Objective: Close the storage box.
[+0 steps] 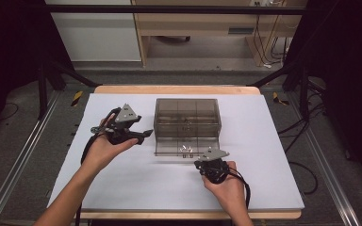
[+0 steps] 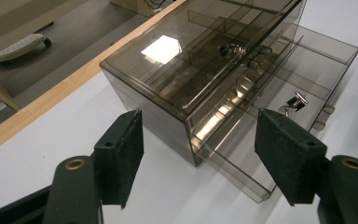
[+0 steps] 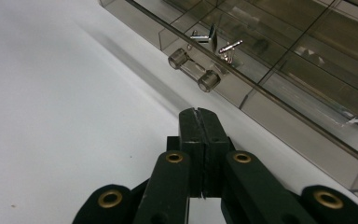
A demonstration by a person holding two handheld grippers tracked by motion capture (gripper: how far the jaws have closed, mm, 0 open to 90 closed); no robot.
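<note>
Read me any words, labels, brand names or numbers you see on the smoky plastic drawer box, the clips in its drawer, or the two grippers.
None: the drawer box, the metal clips in its open drawer, the left gripper and the right gripper bear no readable text, label or number.

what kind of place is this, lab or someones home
Most likely a lab or recording workspace, not a home: a white-topped table sits inside a black metal frame, loose cables trail on the floor behind, and the smoky plastic drawer box is the sole item laid out.
</note>
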